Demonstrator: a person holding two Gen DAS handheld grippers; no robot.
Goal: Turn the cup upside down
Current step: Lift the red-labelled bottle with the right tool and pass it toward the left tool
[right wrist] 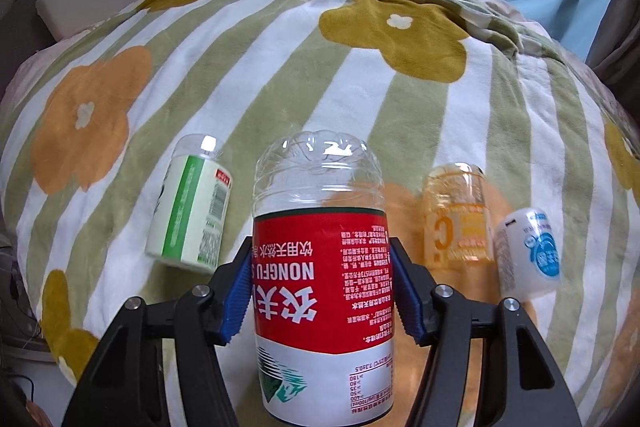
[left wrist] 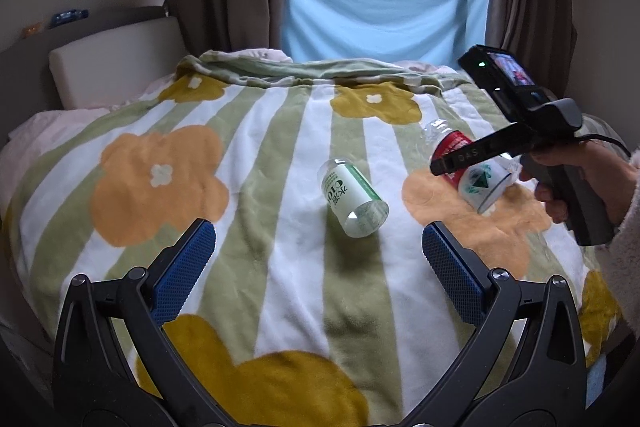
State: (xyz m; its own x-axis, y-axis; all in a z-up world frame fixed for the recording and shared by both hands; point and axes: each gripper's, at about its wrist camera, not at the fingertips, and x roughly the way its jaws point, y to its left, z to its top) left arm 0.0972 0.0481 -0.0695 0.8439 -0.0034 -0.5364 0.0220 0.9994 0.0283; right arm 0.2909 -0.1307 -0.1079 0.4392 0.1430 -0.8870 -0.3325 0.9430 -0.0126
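Note:
A clear cup with a red and white label [right wrist: 320, 267] is clamped between the blue pads of my right gripper [right wrist: 322, 255]. Its print reads inverted and its closed base points up and away from the camera. In the left wrist view the same cup [left wrist: 472, 175] hangs tilted above the blanket in the right gripper [left wrist: 452, 163], which a hand holds. My left gripper [left wrist: 317, 230] stands open over the blanket with nothing between its fingers. Just beyond it a green-labelled cup [left wrist: 352, 199] lies on its side, open end toward the camera.
A striped, flowered blanket [left wrist: 260, 147] covers the bed. The green-labelled cup [right wrist: 192, 211] lies left of the held cup; an orange cup [right wrist: 456, 215] and a white and blue cup [right wrist: 528, 255] sit to its right. A cushion [left wrist: 116, 63], curtains and a blue sheet [left wrist: 380, 7] are behind.

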